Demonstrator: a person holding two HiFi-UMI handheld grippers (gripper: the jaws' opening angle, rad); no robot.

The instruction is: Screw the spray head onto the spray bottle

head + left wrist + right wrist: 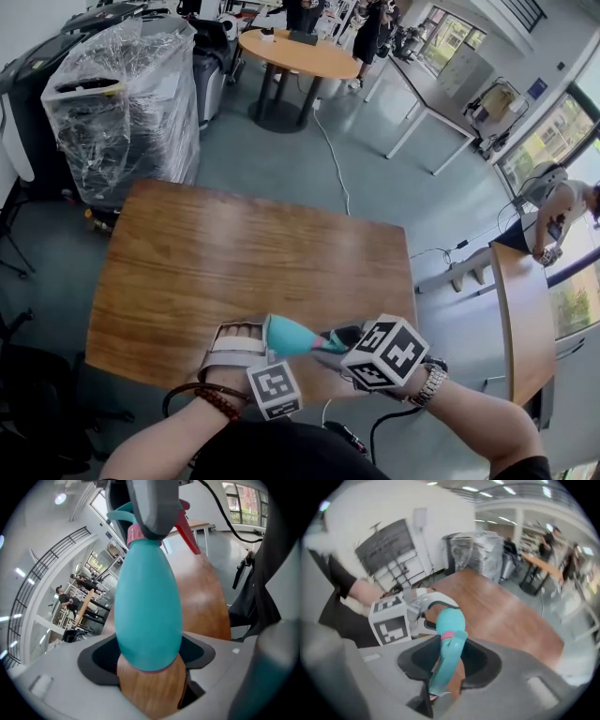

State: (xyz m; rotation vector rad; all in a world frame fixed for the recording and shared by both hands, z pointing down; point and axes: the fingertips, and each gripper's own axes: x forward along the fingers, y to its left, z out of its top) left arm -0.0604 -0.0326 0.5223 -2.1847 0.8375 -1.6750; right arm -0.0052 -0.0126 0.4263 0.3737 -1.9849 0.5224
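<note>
Now | left tongs clamp spray bottle at base | right tongs clamp spray head at its neck

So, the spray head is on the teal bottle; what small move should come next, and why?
Probably roll the right gripper a part-turn. It is shut on the teal spray head, whose pink collar sits on the teal egg-shaped bottle that the left gripper holds by its base; tightness cannot be seen.
</note>
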